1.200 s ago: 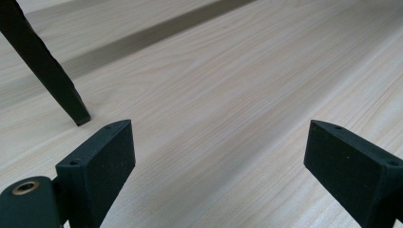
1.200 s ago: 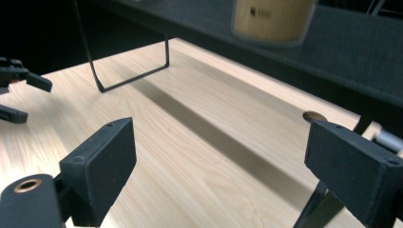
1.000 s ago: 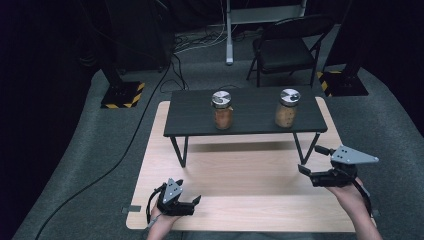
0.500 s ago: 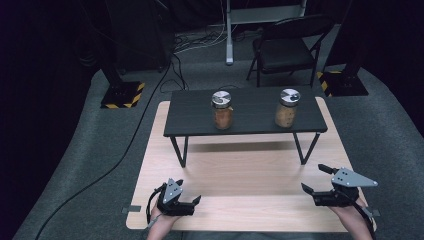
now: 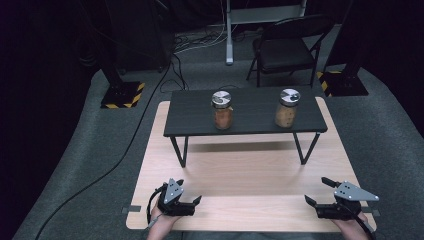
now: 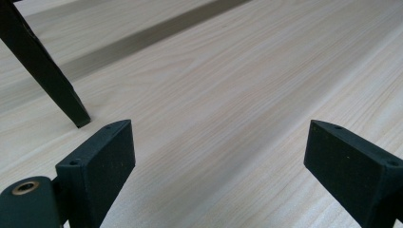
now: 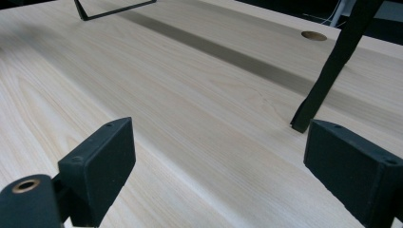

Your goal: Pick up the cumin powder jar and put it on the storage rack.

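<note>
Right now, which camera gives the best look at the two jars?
The high view: both the left jar and right jar stand upright on the black table. The gripper views catch just that table's legs above pale wood.

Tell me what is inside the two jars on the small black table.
The left jar holds orange-brown contents, the right jar paler tan contents. What they are is too small to tell; the metal lids hide the tops.

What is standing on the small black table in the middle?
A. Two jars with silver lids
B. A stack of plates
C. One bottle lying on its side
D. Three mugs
A. In the high view, two jars stand upright and apart on the black table: the left jar and the right jar, each with brownish contents and a silver lid.
</note>
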Motion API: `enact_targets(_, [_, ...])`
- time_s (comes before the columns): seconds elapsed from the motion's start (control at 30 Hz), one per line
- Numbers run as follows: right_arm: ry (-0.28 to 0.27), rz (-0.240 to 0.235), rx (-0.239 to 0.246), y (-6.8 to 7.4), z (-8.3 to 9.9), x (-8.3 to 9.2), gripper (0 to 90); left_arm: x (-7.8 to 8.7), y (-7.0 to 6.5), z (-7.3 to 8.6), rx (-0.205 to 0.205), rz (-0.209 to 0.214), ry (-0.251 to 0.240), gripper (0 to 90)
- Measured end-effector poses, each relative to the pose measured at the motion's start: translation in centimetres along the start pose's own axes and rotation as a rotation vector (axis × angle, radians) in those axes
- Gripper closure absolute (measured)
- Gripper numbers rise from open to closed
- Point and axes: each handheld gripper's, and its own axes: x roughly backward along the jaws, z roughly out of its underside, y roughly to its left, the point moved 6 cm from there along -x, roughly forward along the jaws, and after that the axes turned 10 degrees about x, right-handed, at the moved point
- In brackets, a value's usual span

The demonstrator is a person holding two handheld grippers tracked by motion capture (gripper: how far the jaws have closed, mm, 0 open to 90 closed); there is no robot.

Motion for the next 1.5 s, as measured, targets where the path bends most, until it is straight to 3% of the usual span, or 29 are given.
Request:
enact_targets(0.23, [-0.006,0.022,-0.028,-0.12,0.74,0.48,8.6,0.08,0.06,0.09,0.006,-0.001,-0.003,9.3])
enact_targets(1.5, [0.004,0.007,-0.03,-0.19,0.78,0.28,8.6,0.14,0.08,0.1,0.01,-0.001,-0.004,9.3])
